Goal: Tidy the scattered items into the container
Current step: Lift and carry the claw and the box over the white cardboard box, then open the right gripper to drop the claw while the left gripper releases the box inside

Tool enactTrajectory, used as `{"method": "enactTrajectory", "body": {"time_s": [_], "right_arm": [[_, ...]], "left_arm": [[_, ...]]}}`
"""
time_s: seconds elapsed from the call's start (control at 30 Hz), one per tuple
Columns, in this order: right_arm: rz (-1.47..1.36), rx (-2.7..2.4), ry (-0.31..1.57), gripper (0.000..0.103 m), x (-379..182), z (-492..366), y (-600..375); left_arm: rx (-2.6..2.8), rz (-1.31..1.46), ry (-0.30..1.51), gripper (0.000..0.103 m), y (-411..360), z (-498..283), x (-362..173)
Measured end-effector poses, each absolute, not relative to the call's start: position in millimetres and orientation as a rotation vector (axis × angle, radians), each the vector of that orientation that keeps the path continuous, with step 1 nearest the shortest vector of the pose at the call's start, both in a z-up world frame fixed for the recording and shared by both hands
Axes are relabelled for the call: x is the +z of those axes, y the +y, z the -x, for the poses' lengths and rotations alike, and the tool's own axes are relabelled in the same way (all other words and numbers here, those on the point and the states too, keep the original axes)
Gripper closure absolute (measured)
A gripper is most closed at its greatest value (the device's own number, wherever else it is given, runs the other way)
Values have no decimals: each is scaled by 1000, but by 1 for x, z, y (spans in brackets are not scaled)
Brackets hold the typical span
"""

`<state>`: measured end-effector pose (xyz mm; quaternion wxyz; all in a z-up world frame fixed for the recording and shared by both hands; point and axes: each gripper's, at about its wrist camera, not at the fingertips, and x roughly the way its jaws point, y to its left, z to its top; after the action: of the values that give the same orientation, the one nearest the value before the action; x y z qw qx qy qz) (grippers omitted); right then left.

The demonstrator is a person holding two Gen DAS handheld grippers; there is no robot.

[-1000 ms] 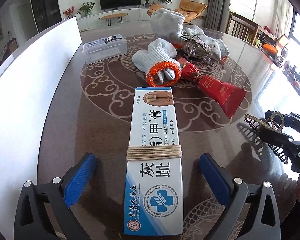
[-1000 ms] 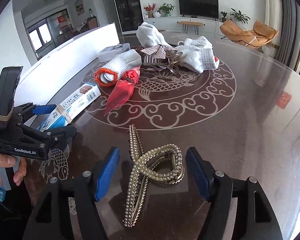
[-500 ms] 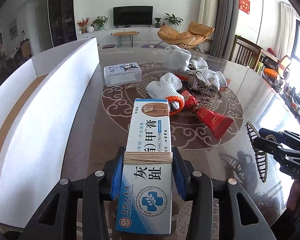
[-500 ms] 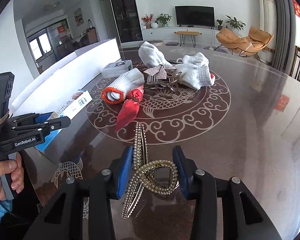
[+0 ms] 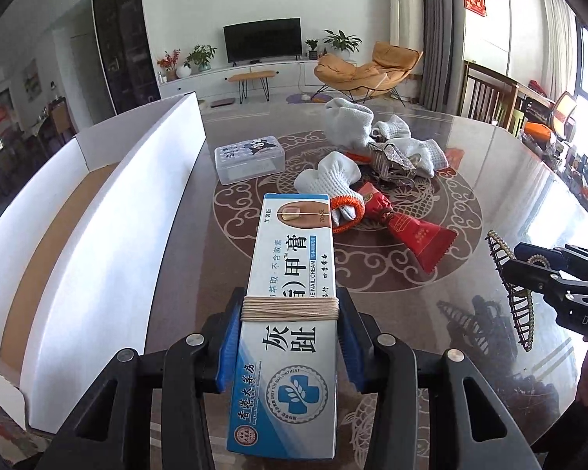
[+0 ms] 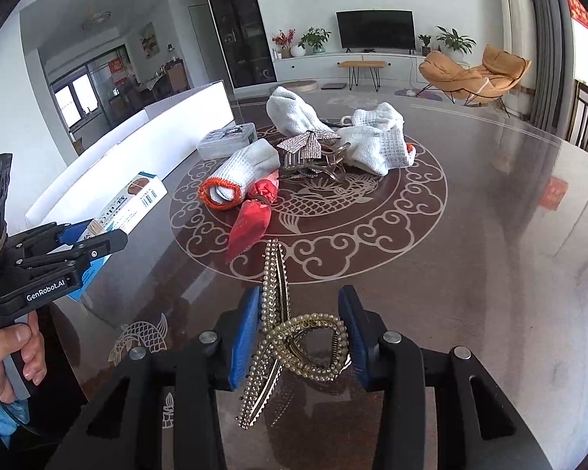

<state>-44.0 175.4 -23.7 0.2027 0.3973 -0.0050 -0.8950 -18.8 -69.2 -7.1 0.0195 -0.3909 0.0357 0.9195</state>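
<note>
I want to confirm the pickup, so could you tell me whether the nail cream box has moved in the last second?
Yes. The nail cream box, clamped in the left hand-held gripper, has risen off the table, its far end now overlapping the orange-cuffed glove.

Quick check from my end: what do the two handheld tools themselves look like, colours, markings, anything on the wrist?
Both are matte black plastic frames with silver screws and ribbed blue pads. The left tool bears white "GenRobot.AI" lettering, and a bare hand with a blue cuff holds its grip. The right tool shows the white letters "DAS" at the picture's edge.
</note>
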Motion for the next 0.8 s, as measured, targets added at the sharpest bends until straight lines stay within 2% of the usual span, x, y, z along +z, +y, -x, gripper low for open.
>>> {"method": "enactTrajectory", "body": {"time_s": [0.2,0.4,0.6,0.8], "right_arm": [[-1074,-2462,24,61,-5,40,151],[-982,-2374,-9,61,42,62,93],[-871,-2242,5,61,104,124,-17],[-913,-2155,70,61,118,222,-157]], "left_arm": [[2806,1235,8,59,-88,5,13],[2840,1188,-95,59,-156,20,70],[2915,1250,-113,59,-262,83,109],[2886,1444,-119,59,-349,178,95]]}}
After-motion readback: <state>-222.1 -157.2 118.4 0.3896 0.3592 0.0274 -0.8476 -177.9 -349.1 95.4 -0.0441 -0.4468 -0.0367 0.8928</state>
